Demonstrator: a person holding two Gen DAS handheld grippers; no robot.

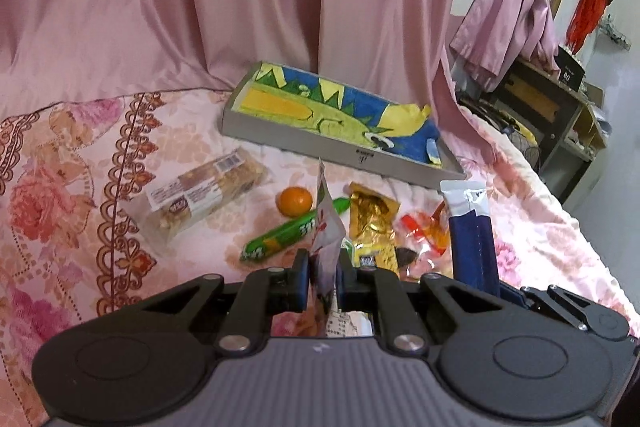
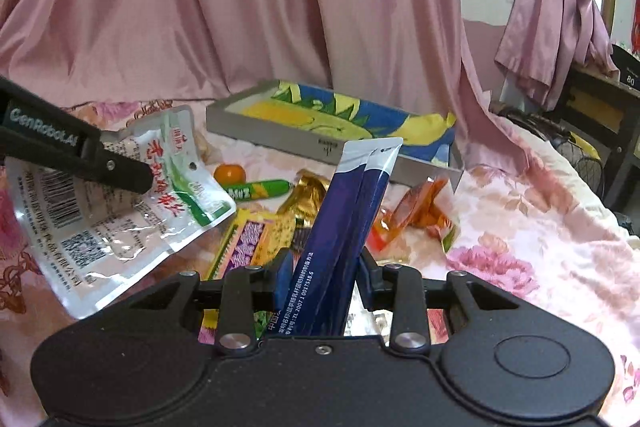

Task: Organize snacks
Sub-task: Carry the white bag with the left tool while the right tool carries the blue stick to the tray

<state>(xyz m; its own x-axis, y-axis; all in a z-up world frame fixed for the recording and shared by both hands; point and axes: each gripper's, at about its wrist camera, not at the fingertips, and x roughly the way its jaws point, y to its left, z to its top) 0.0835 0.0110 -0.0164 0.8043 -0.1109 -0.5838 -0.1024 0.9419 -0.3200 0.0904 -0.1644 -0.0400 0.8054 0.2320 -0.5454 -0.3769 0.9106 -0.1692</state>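
My left gripper (image 1: 323,263) is shut on a white snack pouch (image 1: 326,227), seen edge-on and lifted above the bedspread. In the right wrist view that same pouch (image 2: 120,219) hangs flat from the left gripper (image 2: 146,179). My right gripper (image 2: 326,267) is shut on a pair of dark blue stick packets (image 2: 348,211), which stand up between its fingers. Below both lies a heap of snacks: a small orange (image 1: 295,201), a green sausage stick (image 1: 280,237), a gold packet (image 1: 372,219), an orange-red packet (image 2: 420,215) and a yellow-purple packet (image 2: 248,243).
A grey tray (image 1: 320,147) lined with a blue, yellow and green cloth sits behind the heap. A clear-wrapped biscuit pack (image 1: 204,195) lies to the left. Pink curtains hang behind. The bed's edge drops off at the right, with a dark shelf unit (image 1: 552,107) beyond.
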